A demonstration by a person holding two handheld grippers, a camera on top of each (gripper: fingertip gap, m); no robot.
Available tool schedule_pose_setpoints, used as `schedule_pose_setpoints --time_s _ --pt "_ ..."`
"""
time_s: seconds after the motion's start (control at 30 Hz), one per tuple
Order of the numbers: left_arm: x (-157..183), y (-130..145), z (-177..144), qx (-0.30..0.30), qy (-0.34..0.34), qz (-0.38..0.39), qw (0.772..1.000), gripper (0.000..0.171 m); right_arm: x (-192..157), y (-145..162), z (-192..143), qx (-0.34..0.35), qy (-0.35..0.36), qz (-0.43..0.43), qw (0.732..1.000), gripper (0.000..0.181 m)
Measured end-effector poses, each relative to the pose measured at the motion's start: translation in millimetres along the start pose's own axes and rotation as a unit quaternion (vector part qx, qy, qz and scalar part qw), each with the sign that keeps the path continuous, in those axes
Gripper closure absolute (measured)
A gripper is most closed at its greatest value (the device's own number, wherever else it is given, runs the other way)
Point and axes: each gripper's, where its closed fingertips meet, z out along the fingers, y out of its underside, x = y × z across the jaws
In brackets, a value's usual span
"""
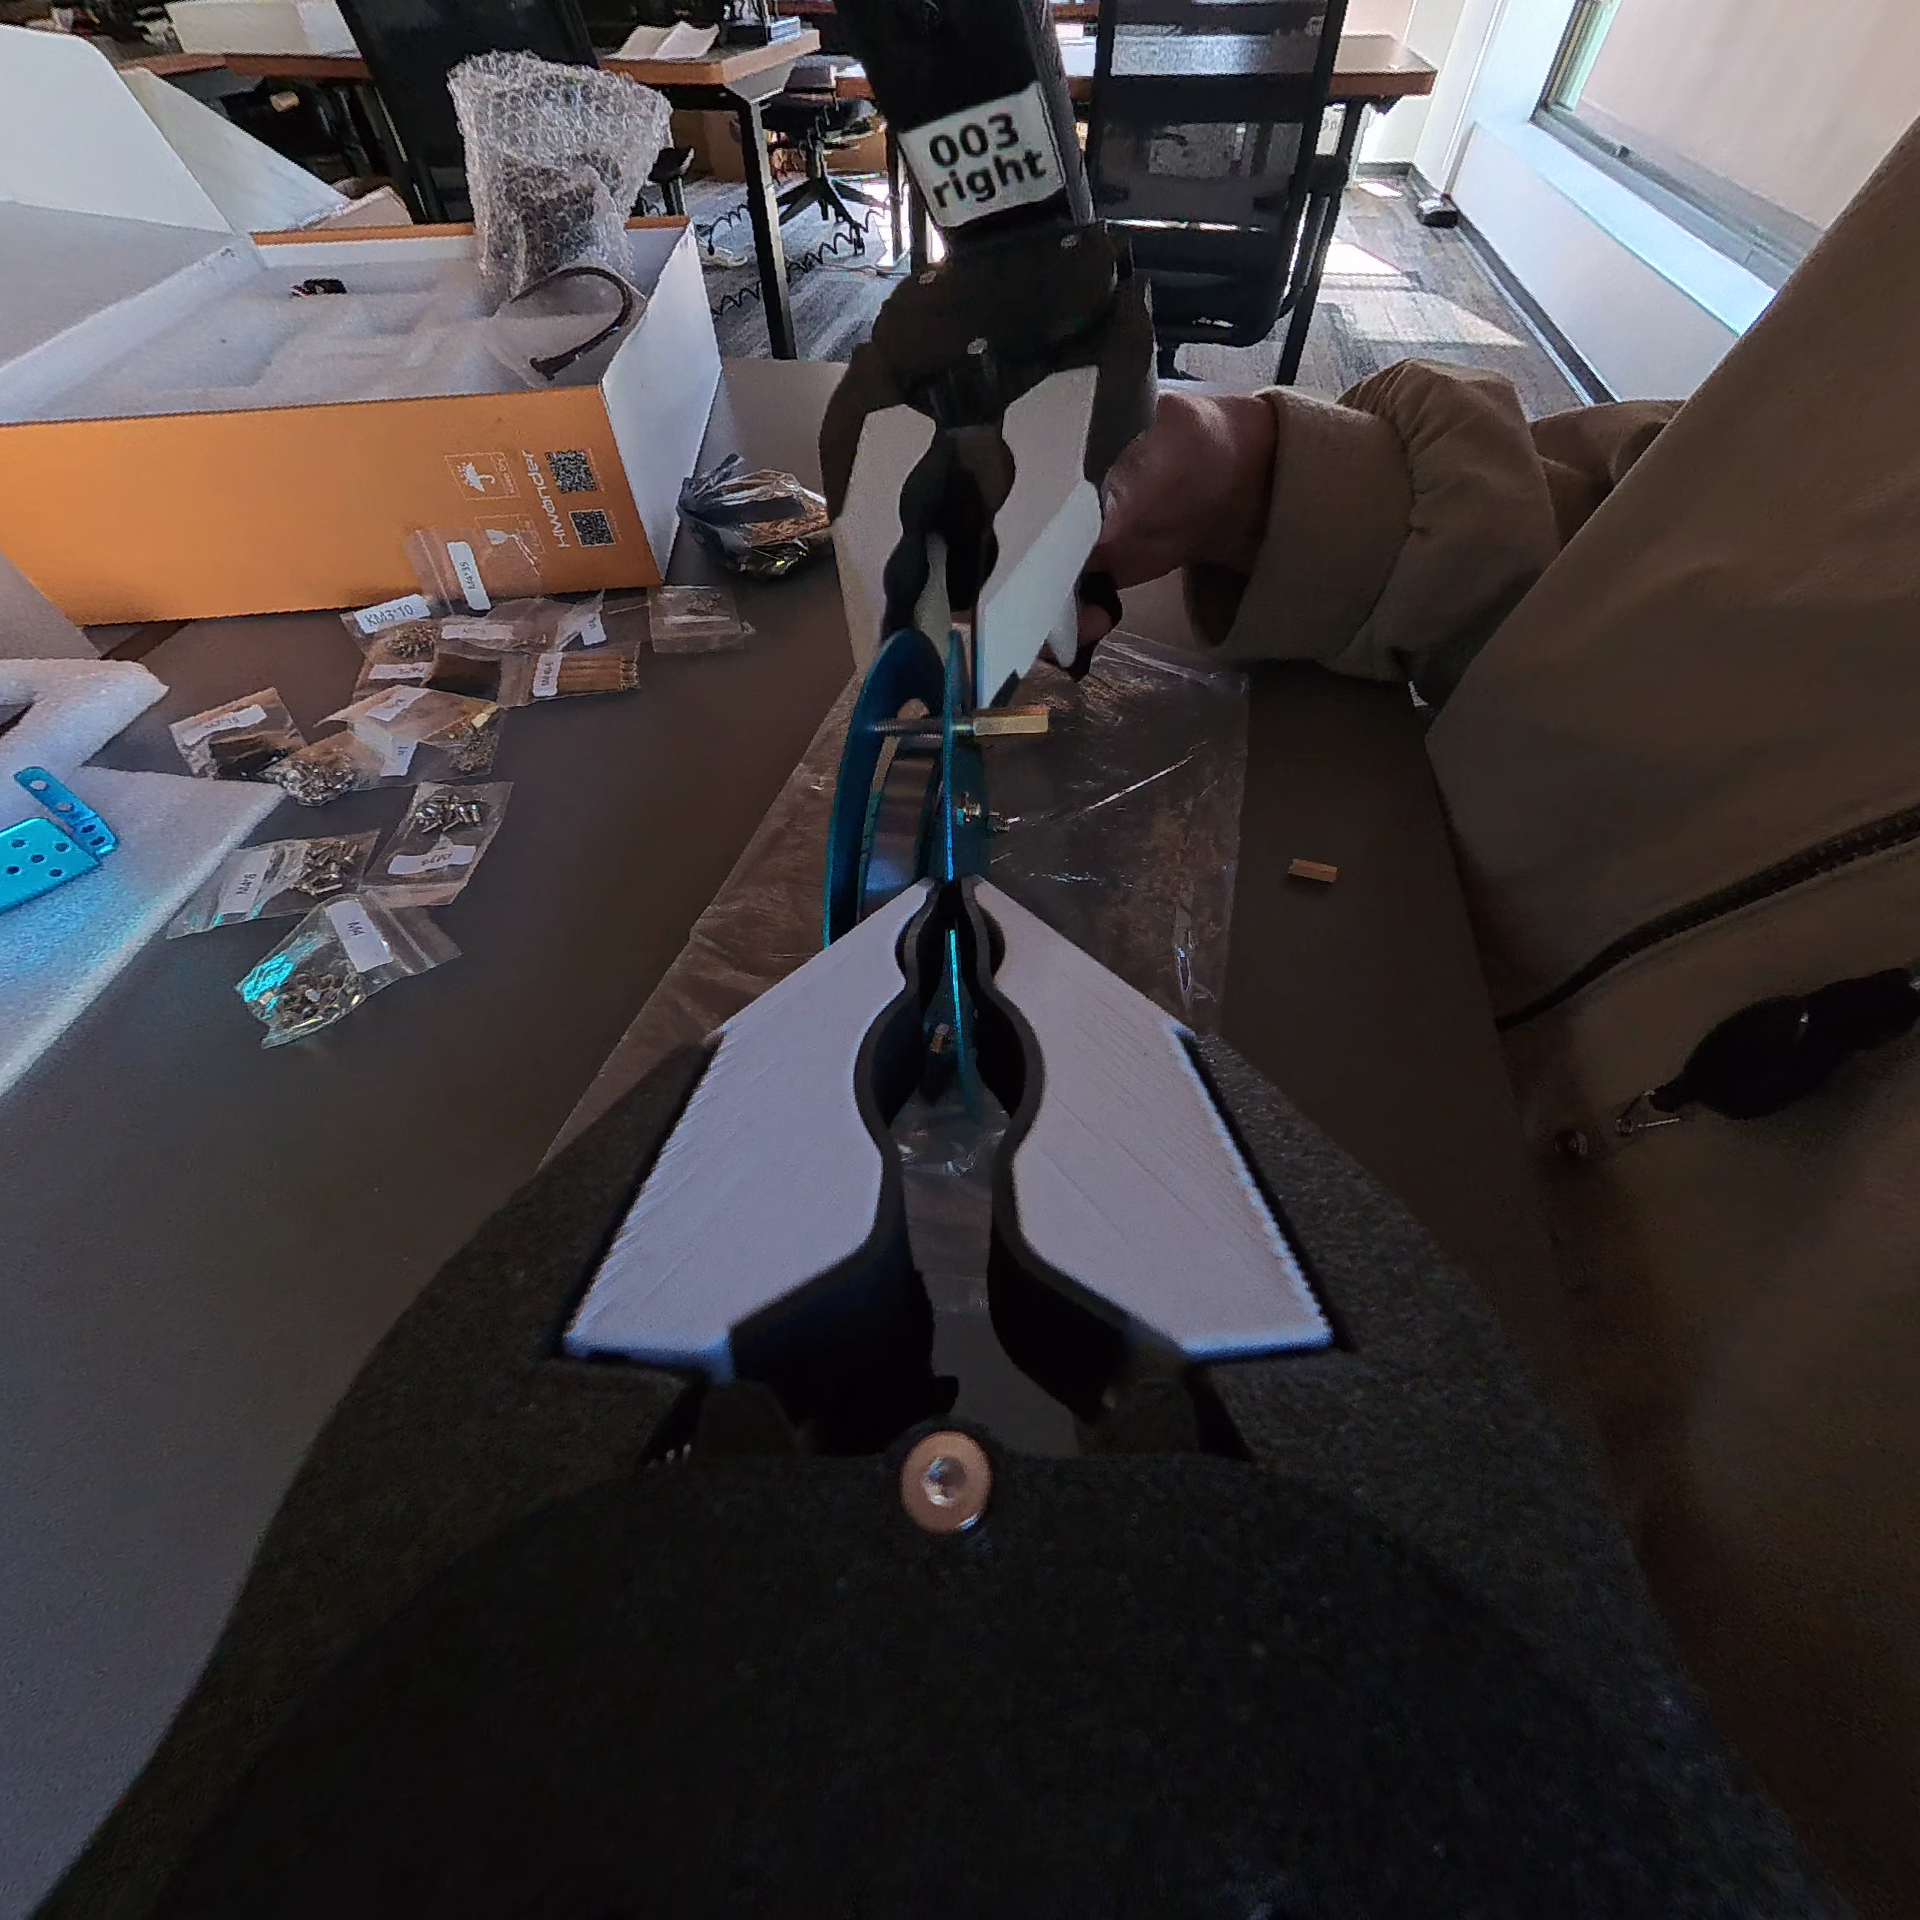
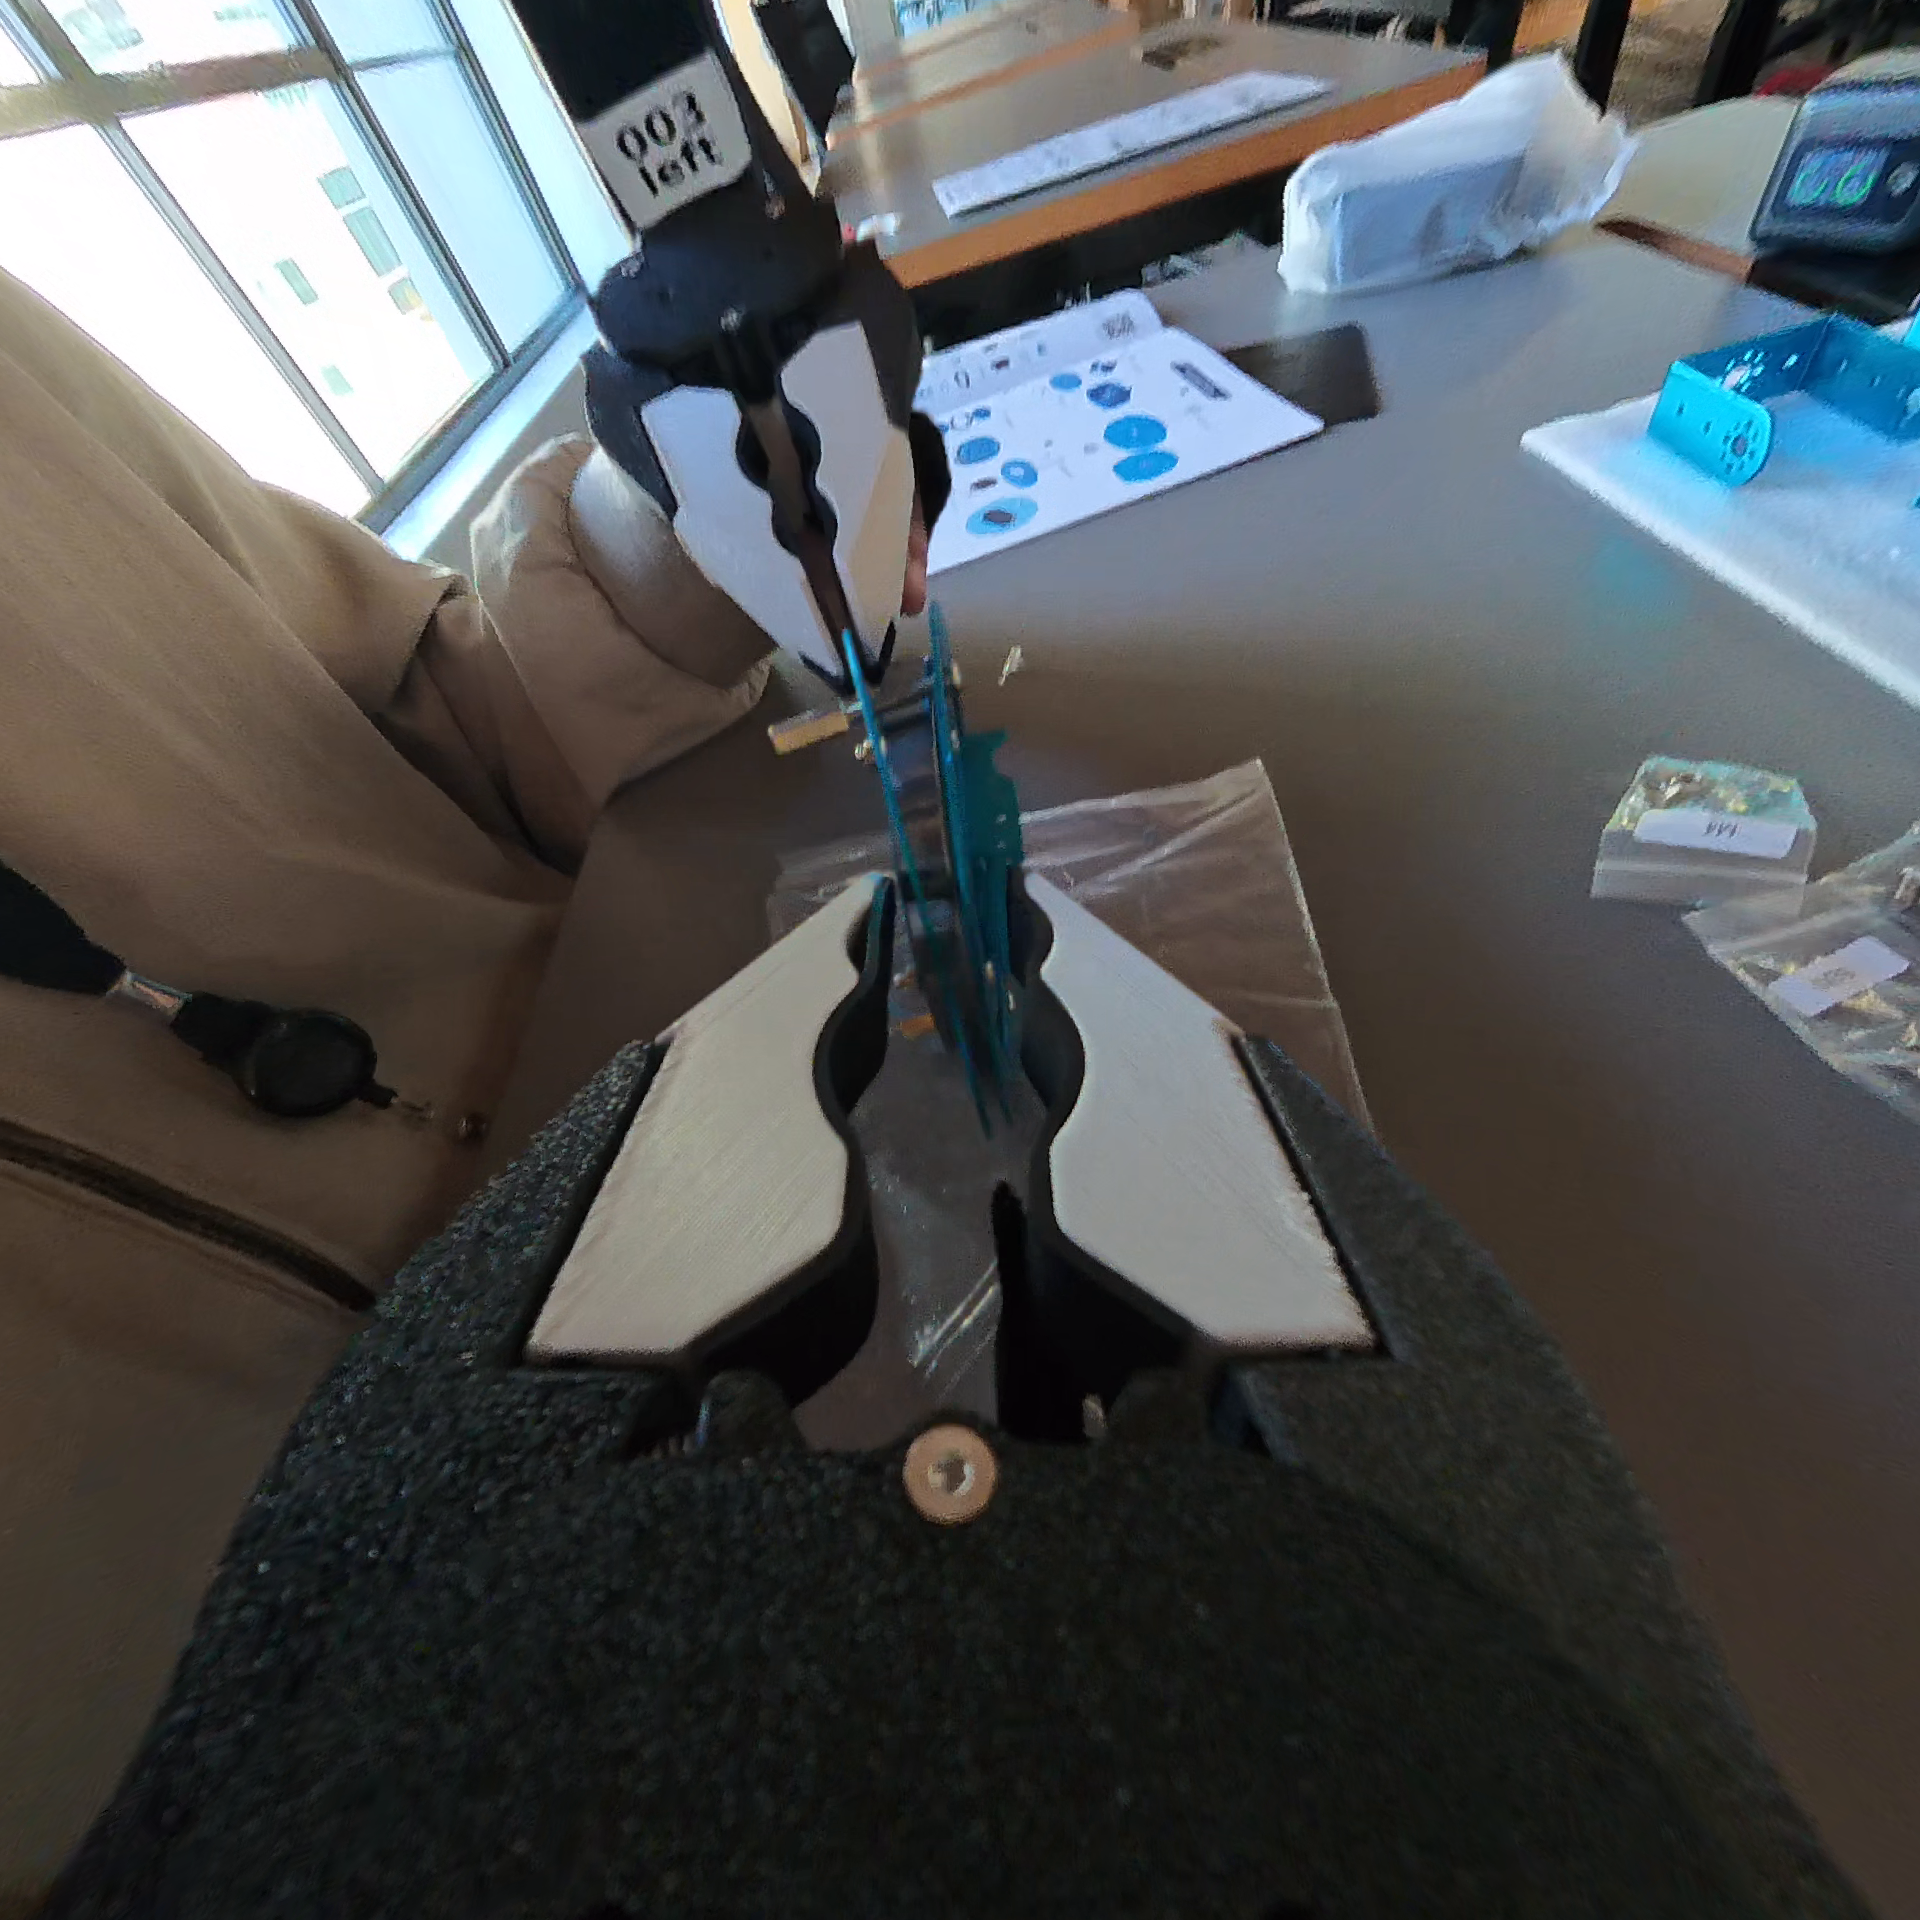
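A blue metal disc assembly [image 1: 868, 790] of thin round plates joined by screws and a brass standoff [image 1: 1013, 722] is held on edge above a clear plastic bag [image 1: 1122, 769] on the grey table. My left gripper [image 1: 951, 894] is shut on the near rim of one plate. My right gripper [image 1: 940, 623] grips the far rim from above. In the right wrist view, my right gripper [image 2: 956, 888] is shut across the stacked plates [image 2: 940, 748]. There, the left gripper [image 2: 847, 649] pinches a plate's far edge beside the standoff [image 2: 805, 732].
An orange and white box [image 1: 312, 499] with bubble wrap [image 1: 556, 177] stands far left. Small bags of screws [image 1: 416, 748] lie by it, and more bags [image 2: 1704, 821]. Also here: a loose brass standoff [image 1: 1304, 868], blue brackets on white foam [image 2: 1787, 405], an instruction sheet [image 2: 1091, 436] and a tan sleeve [image 1: 1403, 520]. There is about 6 cm between the tips of the two grippers.
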Motion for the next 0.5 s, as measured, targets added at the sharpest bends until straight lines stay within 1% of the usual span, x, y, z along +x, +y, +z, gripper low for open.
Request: schedule_pose_setpoints --time_s 0.13,0.2,0.23,0.27,0.3,0.37,0.4,0.5 --pt "3 0 0 0.002 0.003 0.001 1.0 0.171 2 -1 6 -0.008 0.014 -0.012 1.0 0.153" --pt "4 0 1 0.002 0.004 0.004 1.0 0.171 3 0 10 -0.011 0.022 -0.018 1.0 0.142" --pt "5 -1 1 0.003 0.005 0.004 1.0 0.171 2 1 12 -0.016 0.018 -0.018 1.0 0.139" --pt "4 -1 1 0.003 0.004 0.005 1.0 0.171 -2 3 15 -0.021 0.01 -0.02 1.0 0.144" --pt "4 0 1 0.002 0.003 0.005 1.0 0.171 -4 5 17 -0.029 0.006 -0.026 0.999 0.155" --pt "3 1 0 -0.001 0.0 0.006 1.0 0.171 -3 6 16 -0.03 0.009 -0.032 0.999 0.157" --pt "2 3 -2 -0.003 -0.002 0.006 1.0 0.171 -7 8 15 -0.035 -0.004 -0.031 0.999 0.168" --pt "-2 7 -4 -0.008 -0.01 0.003 1.0 0.171 -2 11 10 -0.031 -0.009 -0.012 0.999 0.168"
